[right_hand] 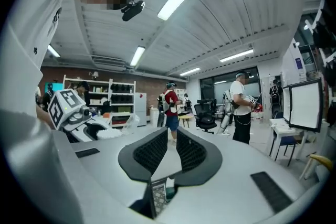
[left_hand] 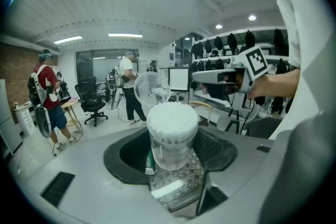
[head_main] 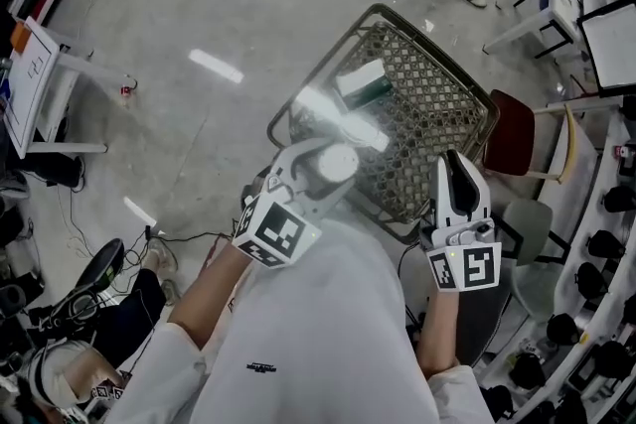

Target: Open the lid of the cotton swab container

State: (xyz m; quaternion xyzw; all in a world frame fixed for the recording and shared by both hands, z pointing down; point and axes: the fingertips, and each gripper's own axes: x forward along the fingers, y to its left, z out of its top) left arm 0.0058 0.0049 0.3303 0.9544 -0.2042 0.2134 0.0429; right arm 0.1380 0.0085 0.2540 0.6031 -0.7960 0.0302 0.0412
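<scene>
Cotton swab container (left_hand: 169,144) in clamp of left gripper (left_hand: 171,157); right gripper (right_hand: 171,140) aside, narrowly apart, empty

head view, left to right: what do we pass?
White desk → left hand-held gripper, closed on the cotton swab container → right hand-held gripper → dark red chair. The wire basket spans behind both grippers, so it is left out.

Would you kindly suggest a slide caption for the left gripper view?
Left tool grips a cotton swab container, lid flipped open, above a wire basket.
</scene>
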